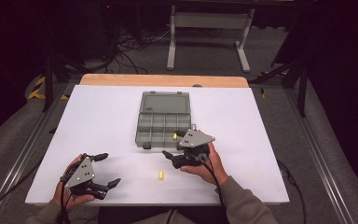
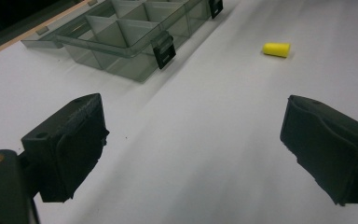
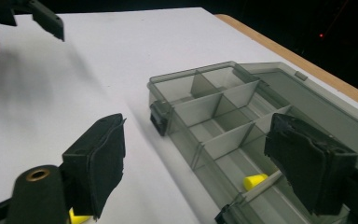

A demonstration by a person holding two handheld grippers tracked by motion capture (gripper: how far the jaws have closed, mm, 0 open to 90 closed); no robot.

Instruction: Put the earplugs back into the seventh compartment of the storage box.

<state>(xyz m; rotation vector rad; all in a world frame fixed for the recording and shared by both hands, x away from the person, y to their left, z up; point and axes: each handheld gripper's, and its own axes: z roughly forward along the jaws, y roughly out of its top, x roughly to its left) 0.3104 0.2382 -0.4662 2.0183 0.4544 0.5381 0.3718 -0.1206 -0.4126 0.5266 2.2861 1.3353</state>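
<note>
A grey see-through organizer box (image 1: 163, 122) lies open at mid-table, lid flat behind it. One yellow earplug (image 1: 175, 136) rests in its near right compartment. A second earplug (image 1: 160, 175) lies on the white table in front of the box. My right gripper (image 1: 172, 150) hovers at the box's near right corner, jaws open and empty. In the right gripper view (image 3: 198, 140) the jaws straddle the box (image 3: 223, 116), with the earplug (image 3: 255, 181) in a compartment just ahead. My left gripper (image 1: 109, 169) rests open at the near left. Its own view (image 2: 193, 126) shows the loose earplug (image 2: 277, 49).
The white table (image 1: 98, 116) ends in a wooden strip at the far edge. Beyond it stand a metal frame (image 1: 209, 32) and cables on the floor. Black latches (image 2: 163, 49) stick out from the box's near wall. Bare surface lies to the left of the box.
</note>
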